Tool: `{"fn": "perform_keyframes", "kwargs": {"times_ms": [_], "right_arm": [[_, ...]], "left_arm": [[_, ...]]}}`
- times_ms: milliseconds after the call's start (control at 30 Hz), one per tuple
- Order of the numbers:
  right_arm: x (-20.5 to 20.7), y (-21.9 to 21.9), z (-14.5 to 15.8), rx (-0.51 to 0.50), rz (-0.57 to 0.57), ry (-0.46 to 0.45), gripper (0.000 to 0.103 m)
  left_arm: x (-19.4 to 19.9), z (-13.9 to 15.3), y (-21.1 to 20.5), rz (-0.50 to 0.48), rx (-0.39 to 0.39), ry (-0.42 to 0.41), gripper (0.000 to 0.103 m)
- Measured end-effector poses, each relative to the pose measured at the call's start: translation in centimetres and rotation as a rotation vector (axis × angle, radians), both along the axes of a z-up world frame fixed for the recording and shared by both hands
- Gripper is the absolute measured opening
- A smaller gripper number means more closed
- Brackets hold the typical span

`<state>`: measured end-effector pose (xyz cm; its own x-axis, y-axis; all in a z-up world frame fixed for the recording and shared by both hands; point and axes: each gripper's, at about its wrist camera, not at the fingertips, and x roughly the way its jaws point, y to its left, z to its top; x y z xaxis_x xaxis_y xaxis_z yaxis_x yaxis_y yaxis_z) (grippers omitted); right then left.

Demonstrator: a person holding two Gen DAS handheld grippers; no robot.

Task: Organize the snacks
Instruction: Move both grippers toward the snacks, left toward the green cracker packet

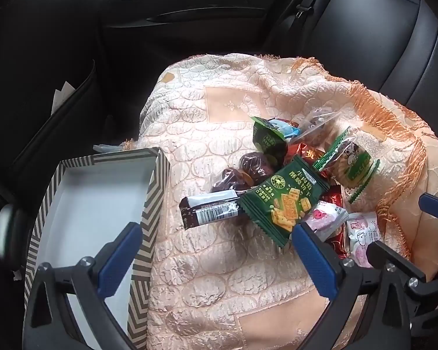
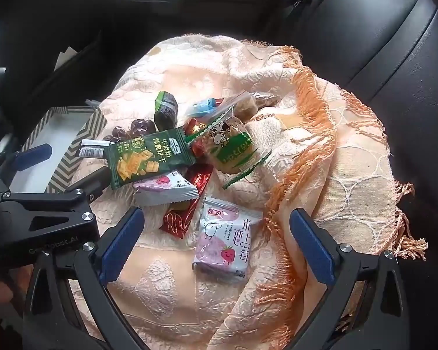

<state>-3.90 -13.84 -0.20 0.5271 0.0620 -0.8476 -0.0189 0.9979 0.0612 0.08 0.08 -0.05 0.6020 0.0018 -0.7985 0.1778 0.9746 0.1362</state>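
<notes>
Pink-and-white strawberry packet (image 2: 225, 239) lies between the right gripper (image 2: 216, 243) jaws (wide open) — left gripper (image 1: 216, 243) gapes too, empty.

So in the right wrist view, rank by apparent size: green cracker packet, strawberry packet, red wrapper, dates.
1-2. Strawberry packet and green cracker packet: look alike; the strawberry one is nearer the camera.
3. Red wrapper, partly covered.
4. Dates.
</notes>
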Motion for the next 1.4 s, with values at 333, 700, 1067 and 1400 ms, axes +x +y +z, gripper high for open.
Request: {"fn": "perform_keyframes", "kwargs": {"times_ms": [333, 700, 1067, 1400], "right_arm": [[0.4, 0.1, -0.2, 0.021, 0.035, 0.007, 0.1], [0.1, -0.1, -0.1, 0.056, 0.061, 0.001, 0.1], [-0.1, -0.4, 0.0, 0.07, 0.071, 0.006, 0.1], [-0.1, -0.8, -0.1, 0.082, 0.061, 0.014, 0.1]], "left_arm": [[1.7, -0.8, 1.4, 0.03, -0.018, 0.018, 0.103], [2.5, -0.6, -0.6, -0.131, -0.031, 0.098, 0.103], [3.5, -0.5, -2.9, -0.269, 0.051, 0.115, 0.103], [3.7, -0.4, -3.2, -0.25, 0.106, 0.095, 0.103]]}}
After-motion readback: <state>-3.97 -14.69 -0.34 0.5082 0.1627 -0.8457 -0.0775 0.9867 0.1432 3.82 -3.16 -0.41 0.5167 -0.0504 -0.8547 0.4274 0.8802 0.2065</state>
